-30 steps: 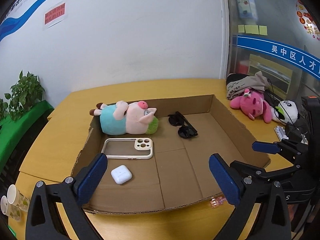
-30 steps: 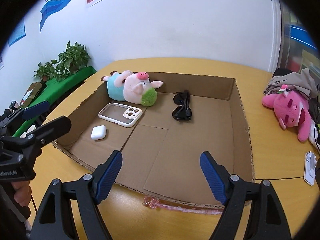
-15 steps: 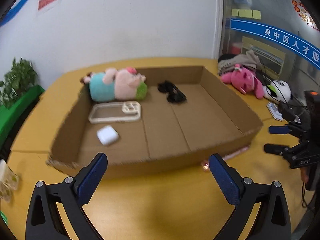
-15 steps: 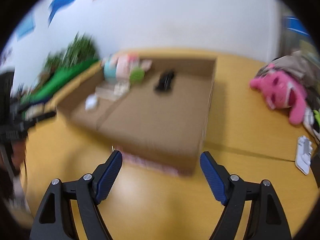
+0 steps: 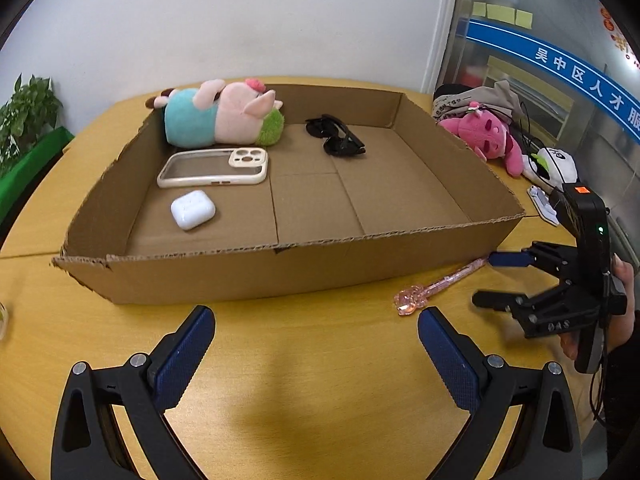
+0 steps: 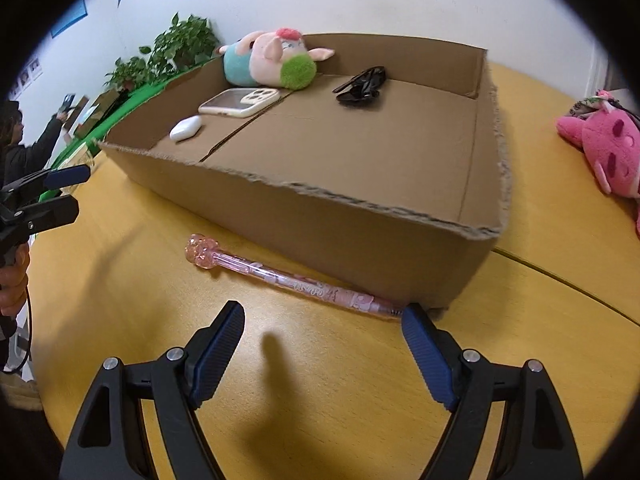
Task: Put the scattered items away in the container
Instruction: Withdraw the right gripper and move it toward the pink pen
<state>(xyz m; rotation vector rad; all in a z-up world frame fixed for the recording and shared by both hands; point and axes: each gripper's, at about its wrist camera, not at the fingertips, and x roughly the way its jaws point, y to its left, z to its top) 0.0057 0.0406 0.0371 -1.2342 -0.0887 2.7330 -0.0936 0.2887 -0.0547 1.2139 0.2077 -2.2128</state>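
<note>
A shallow cardboard box [image 5: 240, 276] sits on the yellow table and holds a pig plush [image 5: 220, 118], a phone case [image 5: 212, 168], a white earbud case [image 5: 193, 209] and black sunglasses [image 5: 336, 140]. Outside it, along the front wall, lies a pink pen [image 6: 280, 276] [image 5: 440, 284]. My right gripper [image 6: 323, 312] hangs open just short of the pen, and its right fingertip is near the pen's tip. My left gripper [image 5: 315, 316] is open over bare table in front of the box, with nothing between its fingers.
A pink plush [image 5: 486, 138], a panda plush [image 5: 554, 164] and a bundle of cloth lie on the table right of the box. Potted plants [image 6: 176, 48] stand beyond the table's left edge, where a person [image 6: 20, 148] also stands.
Both grippers have sunk and tipped downward, coming from above the box to the table in front of it. The pen now lies close before the right gripper. Both jaws stayed wide.
</note>
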